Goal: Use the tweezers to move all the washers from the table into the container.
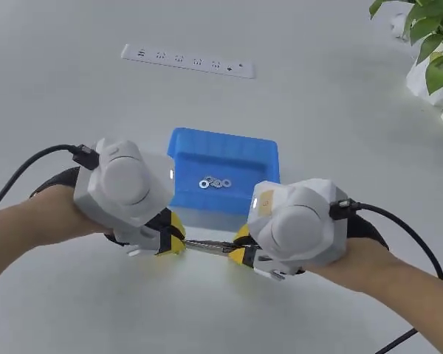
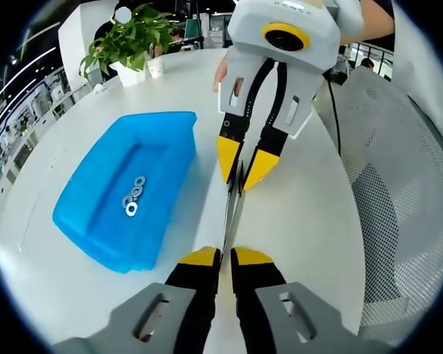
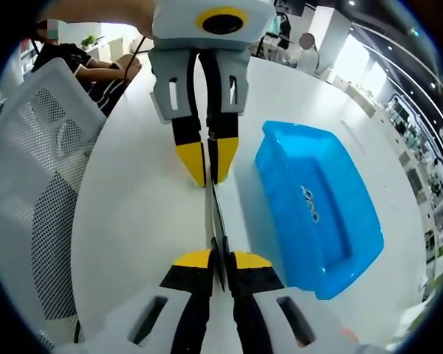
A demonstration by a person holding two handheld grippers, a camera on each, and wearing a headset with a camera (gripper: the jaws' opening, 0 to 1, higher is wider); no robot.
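Counter [image 1: 295, 103]: white and broad. A power strip [image 1: 188, 60] lies at the far side and a plant [image 1: 428, 29] stands at the far right corner, both well apart from the work.
Container [image 1: 221, 144]: blue open tray, flat on the counter just beyond the two tools. We judge it sits close so that each carry is short.
Left tool [image 1: 176, 237]: jaws narrow, pinched on one end of the tweezers and pointing toward the right tool.
Right tool [image 1: 241, 249]: jaws likewise narrow, clamped on the other end and facing the left tool head-on.
Tweezers [image 1: 207, 246]: spanned between both tools, low over the counter on the near side of the container. We read the two-ended hold as a regrip or handover, not a pick.
Washers [image 1: 215, 183]: three, touching in a short row on the container floor. We cannot tell whether more remain on the counter.
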